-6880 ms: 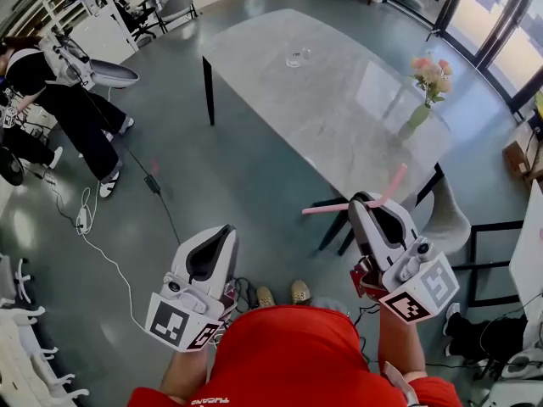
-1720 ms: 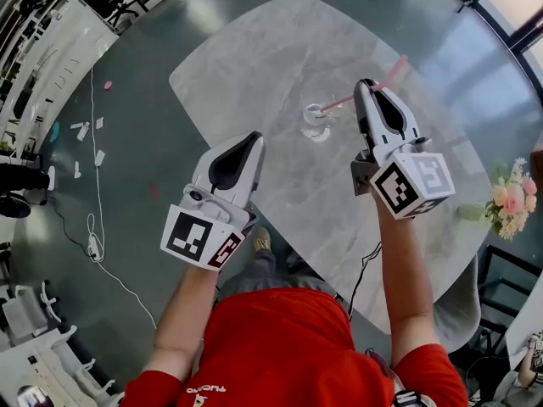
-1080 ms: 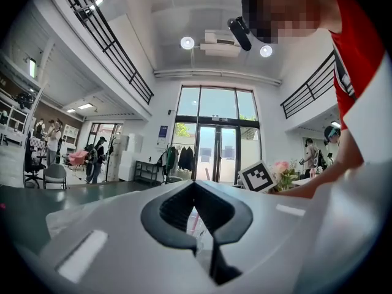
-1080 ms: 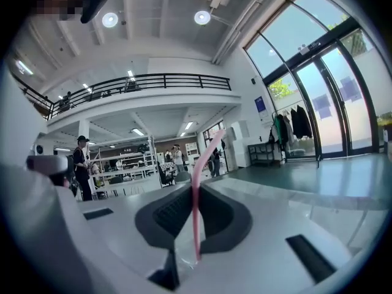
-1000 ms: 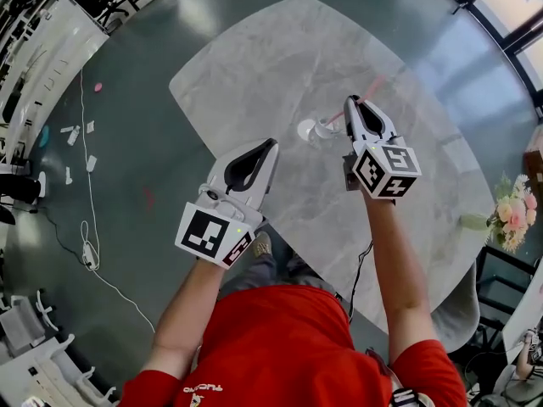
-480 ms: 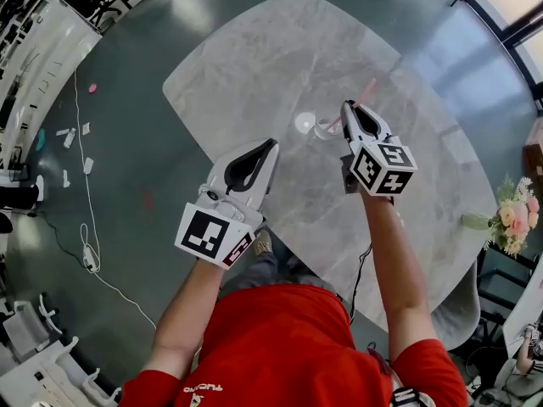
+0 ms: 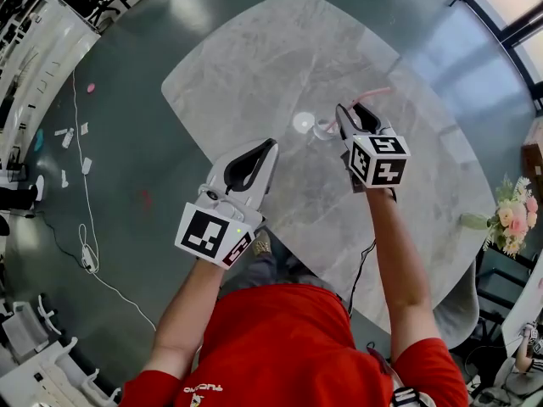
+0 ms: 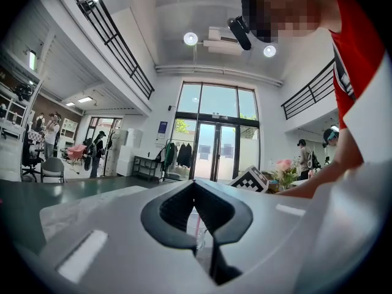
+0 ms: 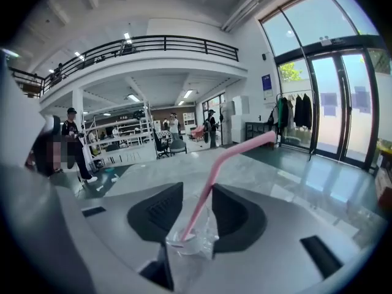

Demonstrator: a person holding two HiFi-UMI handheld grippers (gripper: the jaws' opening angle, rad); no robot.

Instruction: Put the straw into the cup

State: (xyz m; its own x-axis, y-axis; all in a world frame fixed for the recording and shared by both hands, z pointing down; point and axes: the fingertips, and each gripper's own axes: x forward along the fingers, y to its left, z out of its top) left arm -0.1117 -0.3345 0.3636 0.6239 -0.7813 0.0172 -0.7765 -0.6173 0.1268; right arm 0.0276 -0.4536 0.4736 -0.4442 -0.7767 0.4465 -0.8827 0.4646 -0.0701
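Straw (image 9: pixel 211 179) leans in clear cup (image 9: pixel 195 242) on marble table (image 7: pixel 254 58), between right gripper (image 9: pixel 197 188) jaws, just opened and apart; left gripper (image 8: pixel 194 185) jaws together.

Clear glossy cup (image 9: pixel 195 240) on polished marble-look table (image 7: pixel 254 58).

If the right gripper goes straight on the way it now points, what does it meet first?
Probably the clear cup holding the pink straw: both stand between the jaws of the right gripper, which have just been opening and press on neither. Beyond lies the table.
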